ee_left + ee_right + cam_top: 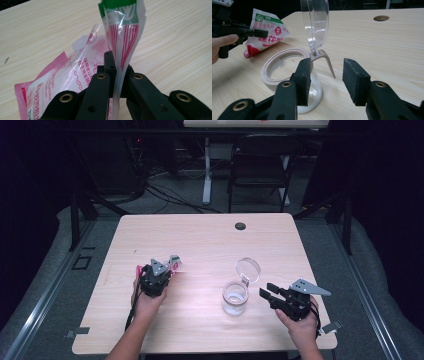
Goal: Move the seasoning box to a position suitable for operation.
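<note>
L gripper [117, 75] had clamped the bag [75, 75] — lifted, not yet poured. R gripper [325, 80] stood open, empty, beside the jar [287, 72] — lid up.

Glossy, crinkled plastic pouch [75, 65]; clear smooth plastic jar [235, 297] with matt beige rim; pale wood-grain table [200, 235]; matt black jaws.

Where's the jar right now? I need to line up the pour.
In the high view the jar stands right of the table's centre, lid open, just left of the open right gripper; the bag is further left.
</note>
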`<action>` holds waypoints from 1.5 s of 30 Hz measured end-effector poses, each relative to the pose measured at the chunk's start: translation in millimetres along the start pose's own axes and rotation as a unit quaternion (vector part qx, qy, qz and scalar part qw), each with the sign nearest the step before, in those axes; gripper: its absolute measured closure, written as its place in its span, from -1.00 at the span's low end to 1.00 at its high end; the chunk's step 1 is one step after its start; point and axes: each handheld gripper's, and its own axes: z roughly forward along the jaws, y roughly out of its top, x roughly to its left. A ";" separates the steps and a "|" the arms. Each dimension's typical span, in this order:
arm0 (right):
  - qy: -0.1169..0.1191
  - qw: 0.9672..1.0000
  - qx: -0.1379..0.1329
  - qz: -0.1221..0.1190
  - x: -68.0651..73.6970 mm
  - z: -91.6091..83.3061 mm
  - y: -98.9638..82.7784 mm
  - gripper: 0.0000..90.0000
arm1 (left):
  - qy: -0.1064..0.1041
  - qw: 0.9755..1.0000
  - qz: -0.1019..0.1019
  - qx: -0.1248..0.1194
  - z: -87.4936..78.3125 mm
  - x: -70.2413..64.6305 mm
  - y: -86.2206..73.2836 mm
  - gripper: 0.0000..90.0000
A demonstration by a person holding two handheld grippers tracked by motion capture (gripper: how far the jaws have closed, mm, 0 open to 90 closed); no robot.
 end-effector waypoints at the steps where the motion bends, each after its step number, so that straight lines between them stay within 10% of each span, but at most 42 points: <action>1: -0.001 1.000 0.003 -0.002 -0.2 -0.1 0.3 0.29 | 0.000 1.000 -0.002 -0.001 -1.8 1.6 0.3 1.00; 18: 0.003 1.000 -0.005 0.000 -2.1 3.3 4.7 0.29 | 0.007 0.998 -0.049 -0.040 -42.9 30.6 5.2 1.00; 45: -0.003 1.000 -0.008 0.003 -3.6 2.9 3.7 0.29 | 0.045 0.987 -0.120 -0.101 -92.2 87.1 3.7 1.00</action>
